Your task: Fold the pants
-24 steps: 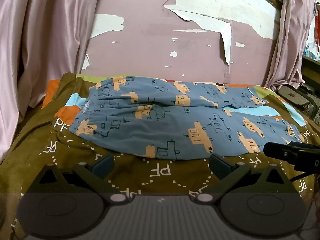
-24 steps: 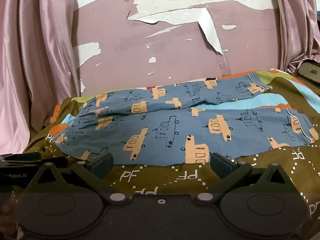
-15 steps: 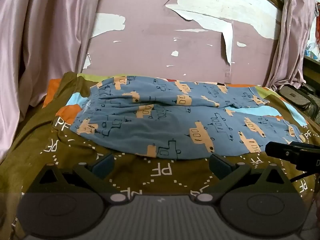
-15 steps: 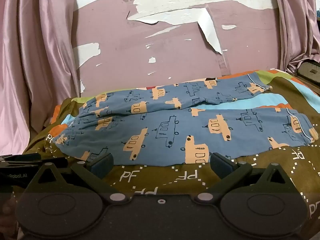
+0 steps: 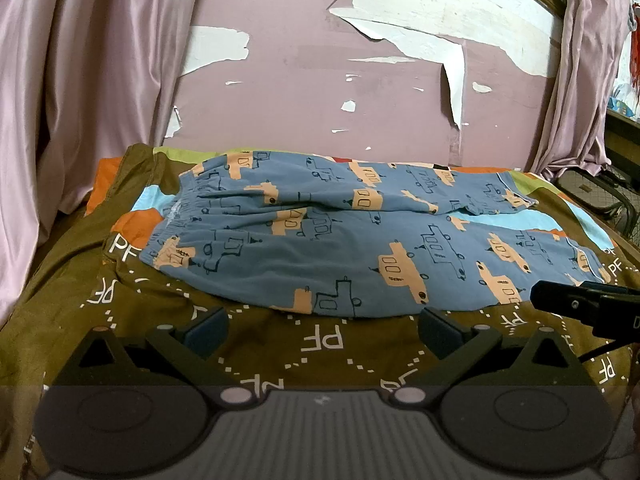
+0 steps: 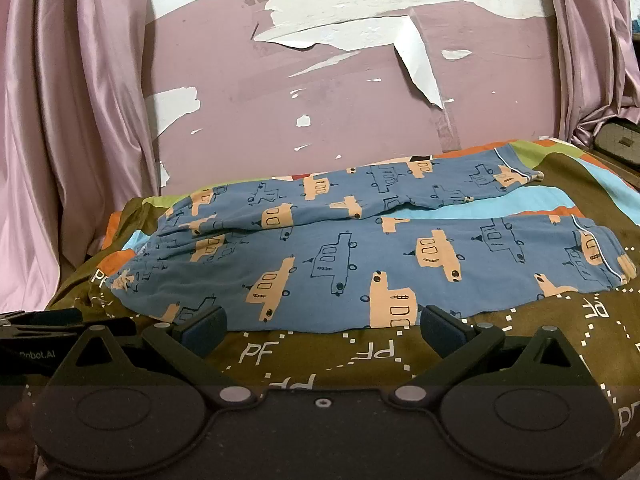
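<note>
Blue pants (image 5: 328, 236) with a tan vehicle print lie spread flat on a bed, waistband at the left, both legs reaching right. They also show in the right wrist view (image 6: 360, 252). My left gripper (image 5: 322, 330) is open and empty, just short of the pants' near edge. My right gripper (image 6: 322, 328) is open and empty at the near edge of the front leg. The right gripper's tip shows at the right in the left wrist view (image 5: 576, 304).
An olive bedspread (image 5: 328, 340) with white "PF" print covers the bed. A pink peeling wall (image 5: 320, 92) stands behind, with pink curtains at the left (image 5: 80, 80) and right (image 5: 576, 80). A dark bag (image 5: 600, 192) sits past the bed's right end.
Both views have barely shifted. The grippers stay open and the pants have not moved.
</note>
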Available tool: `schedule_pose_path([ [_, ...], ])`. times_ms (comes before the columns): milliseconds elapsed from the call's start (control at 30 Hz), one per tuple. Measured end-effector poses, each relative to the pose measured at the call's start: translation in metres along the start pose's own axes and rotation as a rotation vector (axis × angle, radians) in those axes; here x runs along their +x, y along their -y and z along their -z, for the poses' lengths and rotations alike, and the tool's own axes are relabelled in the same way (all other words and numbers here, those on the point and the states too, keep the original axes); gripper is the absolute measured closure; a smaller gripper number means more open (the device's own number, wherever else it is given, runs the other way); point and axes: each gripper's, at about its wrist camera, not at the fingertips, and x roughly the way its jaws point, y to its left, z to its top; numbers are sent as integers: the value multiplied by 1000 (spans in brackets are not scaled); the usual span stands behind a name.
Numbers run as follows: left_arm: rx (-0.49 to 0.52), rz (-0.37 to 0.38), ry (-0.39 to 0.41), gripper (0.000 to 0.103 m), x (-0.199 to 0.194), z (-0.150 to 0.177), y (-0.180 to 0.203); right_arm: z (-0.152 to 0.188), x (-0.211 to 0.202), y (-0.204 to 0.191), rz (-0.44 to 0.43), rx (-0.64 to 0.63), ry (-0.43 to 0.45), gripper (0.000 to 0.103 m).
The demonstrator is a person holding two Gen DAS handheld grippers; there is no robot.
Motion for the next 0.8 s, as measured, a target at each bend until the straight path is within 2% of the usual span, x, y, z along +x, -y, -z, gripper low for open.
schedule_pose_path([
  [800,0,-1,-1,0,1,0,-1,-1,0,1,-2,3,-1,0],
])
